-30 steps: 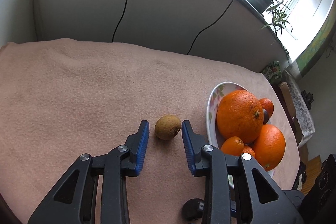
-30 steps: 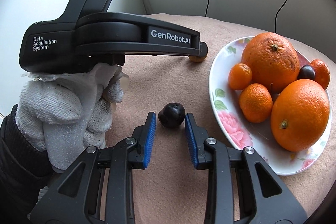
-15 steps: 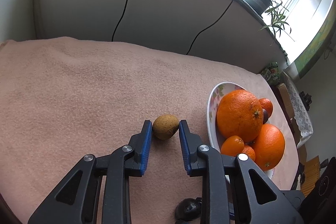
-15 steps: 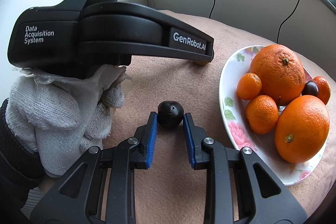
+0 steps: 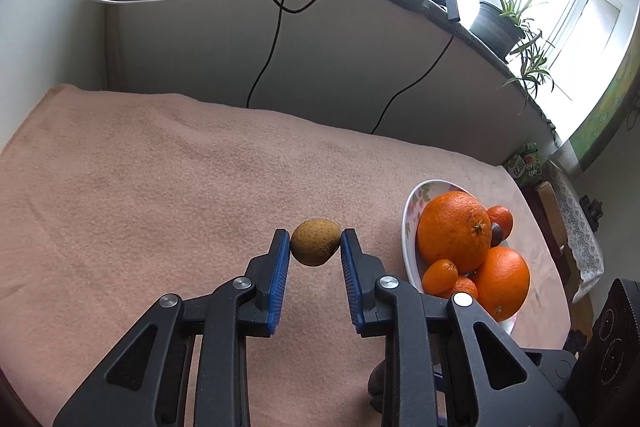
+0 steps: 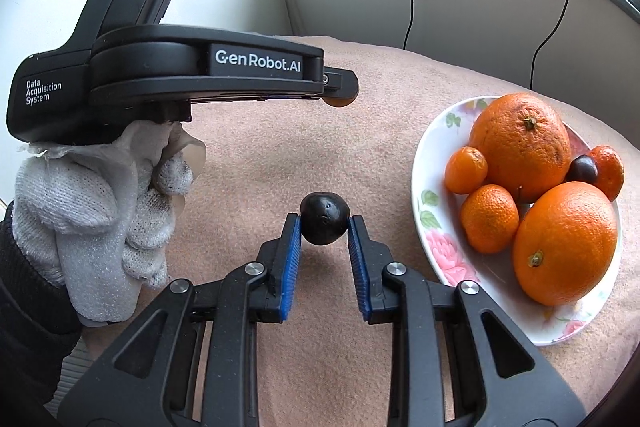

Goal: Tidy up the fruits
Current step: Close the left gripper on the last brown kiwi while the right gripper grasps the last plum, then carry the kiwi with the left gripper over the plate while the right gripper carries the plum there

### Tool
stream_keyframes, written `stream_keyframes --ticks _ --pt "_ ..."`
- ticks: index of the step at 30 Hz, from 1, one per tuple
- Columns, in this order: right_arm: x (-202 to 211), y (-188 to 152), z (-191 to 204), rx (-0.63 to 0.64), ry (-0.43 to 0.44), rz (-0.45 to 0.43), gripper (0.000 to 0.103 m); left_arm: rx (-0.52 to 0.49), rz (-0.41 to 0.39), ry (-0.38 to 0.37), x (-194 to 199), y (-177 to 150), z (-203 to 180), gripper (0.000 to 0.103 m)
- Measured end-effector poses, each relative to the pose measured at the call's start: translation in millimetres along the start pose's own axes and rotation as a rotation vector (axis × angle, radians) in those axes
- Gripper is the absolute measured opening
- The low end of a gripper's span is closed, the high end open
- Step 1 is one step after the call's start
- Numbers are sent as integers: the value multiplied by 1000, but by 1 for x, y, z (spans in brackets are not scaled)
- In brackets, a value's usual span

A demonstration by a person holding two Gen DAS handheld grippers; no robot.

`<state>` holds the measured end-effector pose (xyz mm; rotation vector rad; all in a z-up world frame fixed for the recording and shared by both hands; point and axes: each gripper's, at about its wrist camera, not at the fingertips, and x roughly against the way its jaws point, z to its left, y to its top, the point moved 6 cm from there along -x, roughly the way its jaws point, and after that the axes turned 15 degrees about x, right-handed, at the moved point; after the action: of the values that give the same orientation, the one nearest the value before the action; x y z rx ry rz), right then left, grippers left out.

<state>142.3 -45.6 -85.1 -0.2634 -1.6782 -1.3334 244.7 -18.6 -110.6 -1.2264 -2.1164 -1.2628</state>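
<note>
Since a second ago my left gripper [image 5: 315, 243] has closed on the brown fruit [image 5: 315, 242] and raised it just clear of the pink blanket [image 5: 160, 187]; my right gripper [image 6: 324, 223], which stood open around the dark plum [image 6: 323, 219], is now clamped on it too. Each fruit sits out at the very tips of the blue pads [image 6: 294, 247], so I judge the hold shallow on both. The flowered plate [image 6: 430, 211] lies to the right, already crowded with oranges [image 6: 564, 243] and mandarins [image 6: 489, 219]. To do this step well I keep both squeezes steady, carry low and slow, and bring the hands in one after the other. The near-left rim looks the freest spot; set there, neither fruit should roll off the pile.
</note>
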Motion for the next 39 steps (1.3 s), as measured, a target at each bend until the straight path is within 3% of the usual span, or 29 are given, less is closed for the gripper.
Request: stream_keyframes --ticks 8,19,30,39 --pt "38 -3 -17 -17 -1 -68 25 -7 -47 -1 18 -1 -13 25" --pt "90 -8 -58 -61 -77 -138 25 -55 -68 -33 25 -13 -57 25" --pt "107 -30 -115 -132 -170 -153 25 -108 -56 -56 16 -27 -98 25" --pt "101 -52 -158 -179 -218 -109 25 -162 -45 -57 5 -35 -127 25"
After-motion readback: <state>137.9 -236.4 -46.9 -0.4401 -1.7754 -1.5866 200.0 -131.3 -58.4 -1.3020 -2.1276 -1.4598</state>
